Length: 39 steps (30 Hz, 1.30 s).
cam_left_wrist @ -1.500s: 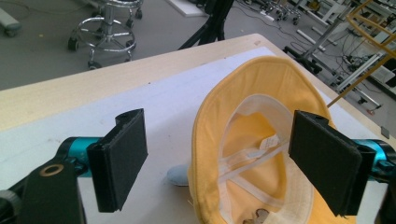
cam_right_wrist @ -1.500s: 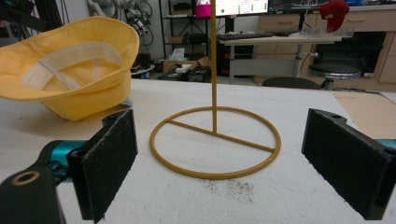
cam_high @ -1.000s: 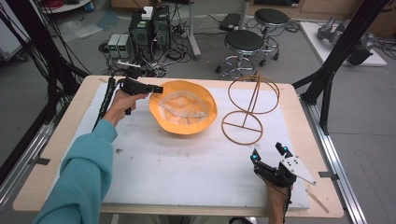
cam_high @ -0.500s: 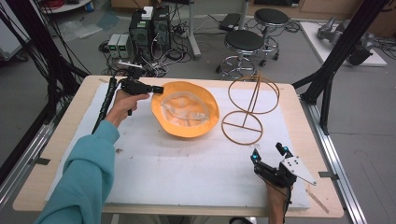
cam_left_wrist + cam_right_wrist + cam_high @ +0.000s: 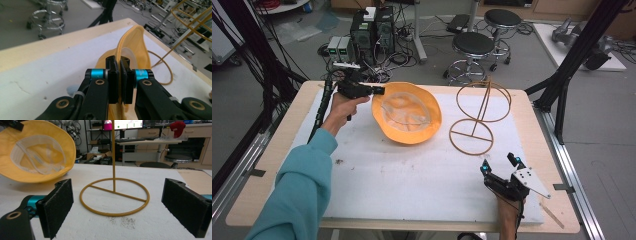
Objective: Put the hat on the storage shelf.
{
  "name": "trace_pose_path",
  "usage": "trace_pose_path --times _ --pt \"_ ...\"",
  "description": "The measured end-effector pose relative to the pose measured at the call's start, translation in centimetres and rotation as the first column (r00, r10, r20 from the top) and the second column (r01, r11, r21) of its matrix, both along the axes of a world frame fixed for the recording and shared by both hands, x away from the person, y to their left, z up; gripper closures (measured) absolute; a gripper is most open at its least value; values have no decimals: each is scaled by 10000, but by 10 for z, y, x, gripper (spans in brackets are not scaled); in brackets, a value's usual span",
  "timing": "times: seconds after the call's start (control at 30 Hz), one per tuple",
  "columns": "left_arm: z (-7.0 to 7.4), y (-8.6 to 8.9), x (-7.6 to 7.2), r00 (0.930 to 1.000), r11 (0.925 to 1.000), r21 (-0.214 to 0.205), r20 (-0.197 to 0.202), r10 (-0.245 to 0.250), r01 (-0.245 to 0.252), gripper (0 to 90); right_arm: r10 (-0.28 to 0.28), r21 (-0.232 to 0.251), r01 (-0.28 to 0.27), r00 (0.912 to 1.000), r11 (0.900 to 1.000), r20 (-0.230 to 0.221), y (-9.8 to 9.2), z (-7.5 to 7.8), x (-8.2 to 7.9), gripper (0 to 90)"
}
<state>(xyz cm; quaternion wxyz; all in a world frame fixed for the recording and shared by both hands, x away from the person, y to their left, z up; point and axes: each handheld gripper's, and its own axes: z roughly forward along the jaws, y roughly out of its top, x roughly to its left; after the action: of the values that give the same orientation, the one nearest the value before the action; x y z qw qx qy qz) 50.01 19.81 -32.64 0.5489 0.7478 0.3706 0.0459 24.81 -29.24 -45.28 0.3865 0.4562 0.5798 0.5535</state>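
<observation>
Nearest the person, at the table's front right edge, the right gripper (image 5: pixel 499 164) rests with its jaws spread wide and nothing between them; in the right gripper view its two black pads (image 5: pixel 58 206) frame bare white mat (image 5: pixel 412 175), with the round base of the yellow wire stand (image 5: pixel 114 196) straight ahead and apart from them. That stand (image 5: pixel 477 115) rises by a thin post to a wire ring and sits right of the hat, near it, with the hat's edge just short of the base ring. Farther back and to the left, the yellow bucket hat (image 5: pixel 408 119) lies upside down, its pale lining facing up, tipped so that its far left side is raised off the mat. The left gripper (image 5: pixel 379 91), held in the left hand (image 5: pixel 343 104) at the end of a teal sleeve (image 5: pixel 297 185), is clenched on the hat's brim at that raised edge. In the left gripper view the jaws (image 5: pixel 119 75) stand pressed nearly together with the yellow brim (image 5: pixel 130 40) pinched between the pads, the cloth rising beyond the tips and hanging below them.
</observation>
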Motion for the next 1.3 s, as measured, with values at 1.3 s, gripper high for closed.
trace_pose_path --times 1.3 --pt "30 -17 -33 9710 9880 1528 2320 -569 214 865 -19 47 19 10000 10000 78 -1 0 -1 93"
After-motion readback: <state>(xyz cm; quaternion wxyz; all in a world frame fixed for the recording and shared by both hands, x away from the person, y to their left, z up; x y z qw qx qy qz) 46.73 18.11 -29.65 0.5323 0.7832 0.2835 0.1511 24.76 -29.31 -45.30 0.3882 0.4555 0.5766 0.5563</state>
